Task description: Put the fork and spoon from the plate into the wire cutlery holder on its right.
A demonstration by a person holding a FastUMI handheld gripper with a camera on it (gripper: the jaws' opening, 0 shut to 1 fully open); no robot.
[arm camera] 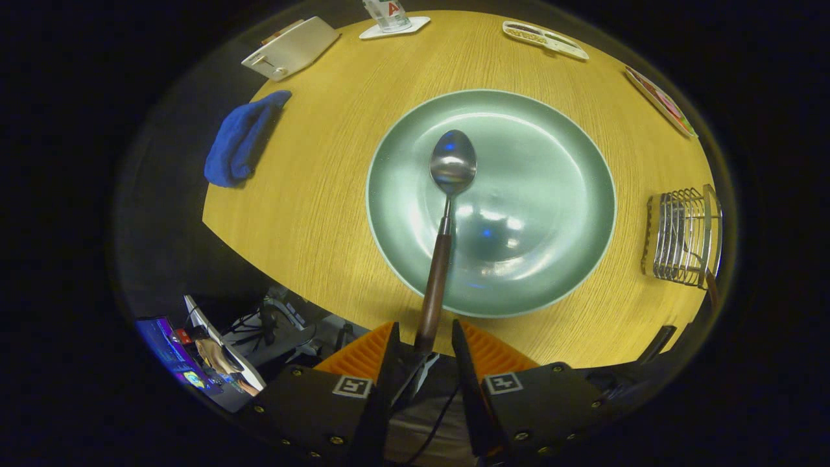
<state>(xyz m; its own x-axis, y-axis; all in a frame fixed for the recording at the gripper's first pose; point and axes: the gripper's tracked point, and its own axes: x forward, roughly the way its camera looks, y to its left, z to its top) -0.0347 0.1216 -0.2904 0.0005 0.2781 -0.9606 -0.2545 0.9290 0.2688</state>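
Observation:
A spoon [447, 194] with a steel bowl and a dark brown handle hangs over the pale green plate [557, 143]. Its bowl is above the plate's middle, and its handle runs back past the plate's near rim and the table edge. My gripper [425, 327] is shut on the end of that handle, one finger on each side. The wire cutlery holder [681, 237] stands on the table to the right of the plate. A dark brown handle-like piece [712, 290] shows at the holder's near corner.
The round wooden table [324, 194] carries a blue cloth [241, 139] at its left edge. A white box [292, 47], a glass on a coaster [392, 19] and two flat cards [545, 39] lie along its far rim. Equipment sits on the floor below the near left edge.

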